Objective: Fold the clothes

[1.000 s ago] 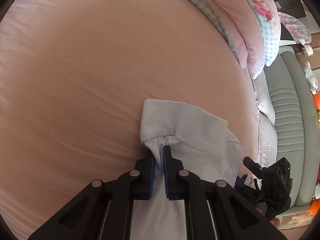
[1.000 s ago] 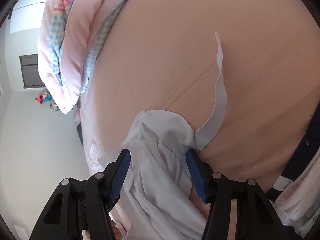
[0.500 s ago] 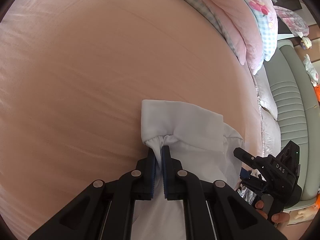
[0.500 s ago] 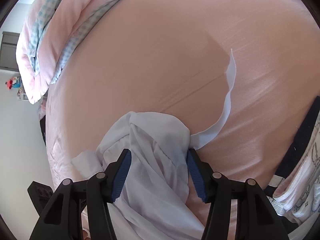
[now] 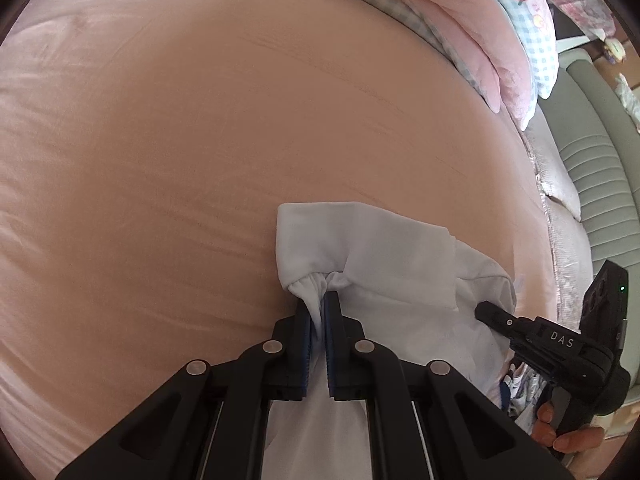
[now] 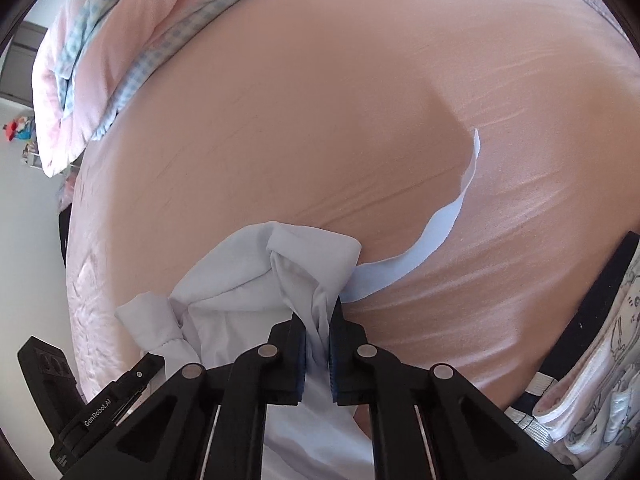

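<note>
White, thin cotton garment (image 5: 384, 264) lies bunched on the pink bed sheet (image 5: 200, 140), stretched between the left hand-held gripper (image 5: 319, 308) and the right hand-held gripper (image 6: 318, 320), both clenched on its gathered edge.

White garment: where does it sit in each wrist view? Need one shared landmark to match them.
Left wrist: white garment lower centre, pinched by the left gripper; right gripper at its right edge.
Right wrist: garment lower centre-left, pinched by the right gripper.
Shared landmark: checked pink quilt along the top.
</note>
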